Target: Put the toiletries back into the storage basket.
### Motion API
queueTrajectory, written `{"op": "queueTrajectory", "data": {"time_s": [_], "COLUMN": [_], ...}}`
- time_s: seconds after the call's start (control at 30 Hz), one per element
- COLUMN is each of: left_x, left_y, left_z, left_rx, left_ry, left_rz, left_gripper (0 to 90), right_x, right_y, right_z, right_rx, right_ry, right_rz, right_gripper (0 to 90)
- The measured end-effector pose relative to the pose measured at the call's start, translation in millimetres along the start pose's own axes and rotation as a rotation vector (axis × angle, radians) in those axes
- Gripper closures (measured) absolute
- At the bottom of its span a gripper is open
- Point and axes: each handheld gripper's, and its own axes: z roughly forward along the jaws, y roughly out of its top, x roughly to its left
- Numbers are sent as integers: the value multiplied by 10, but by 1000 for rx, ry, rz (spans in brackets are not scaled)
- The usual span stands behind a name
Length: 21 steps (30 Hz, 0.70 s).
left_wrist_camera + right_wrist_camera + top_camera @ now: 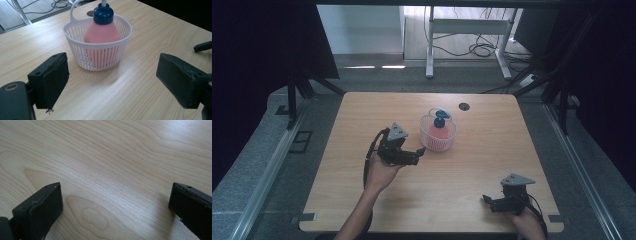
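I am lining up the left tool [112, 82] on the basket [97, 53], which is standing near the middle of the bench [492, 165], just beyond the tool's tips; its jaws are spread wide and holding nothing. The bottle [102, 31] is sitting upright inside the basket, its dark blue cap rising above the rim. To do this well, I judge I should be easing forward level and centred so both jaws are passing either side of the thin rim, not knocking the slotted wall, since a light plastic basket will probably slide on this smooth wood-grain top. The basket is white, round, ribbed with narrow vertical slots, with a loop handle at the back; the bottle is pink, matte and tapering toward its neck. The right tool [115, 207] is waiting near the bench's front right corner, jaws also wide apart, over bare wood.
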Motion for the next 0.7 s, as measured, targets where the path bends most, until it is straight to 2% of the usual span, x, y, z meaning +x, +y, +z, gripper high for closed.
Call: {"op": "queueTrajectory", "data": {"time_s": [0.7], "left_x": [44], "left_y": [-240], "left_z": [-237], "left_rx": [1], "left_ry": [5], "left_rz": [-34], "left_gripper": [110], "right_x": [2], "right_y": [-1], "right_z": [2], "right_rx": [-2], "right_ry": [1], "right_rz": [-1], "right_gripper": [0]}}
